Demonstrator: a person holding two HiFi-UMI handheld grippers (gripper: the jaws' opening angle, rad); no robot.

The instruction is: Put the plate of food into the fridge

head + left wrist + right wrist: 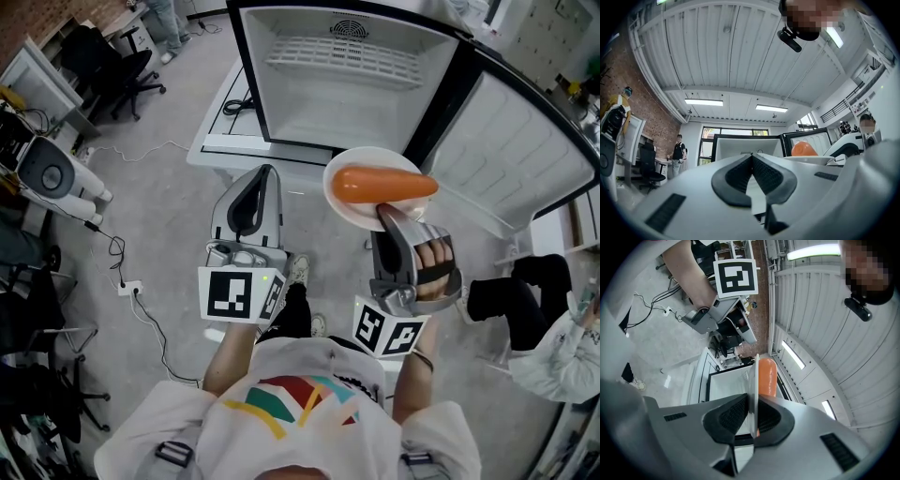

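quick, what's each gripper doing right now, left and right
left gripper: closed, jaws together, holding nothing.
right gripper: closed on the rim of the plate, which carries a carrot.

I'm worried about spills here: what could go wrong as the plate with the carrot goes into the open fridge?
1. The right gripper pinches the plate by one edge only, so it may tip and the loose, round carrot could roll off.
2. The plate hangs close to the open fridge door; its rim might knock it on the way in.
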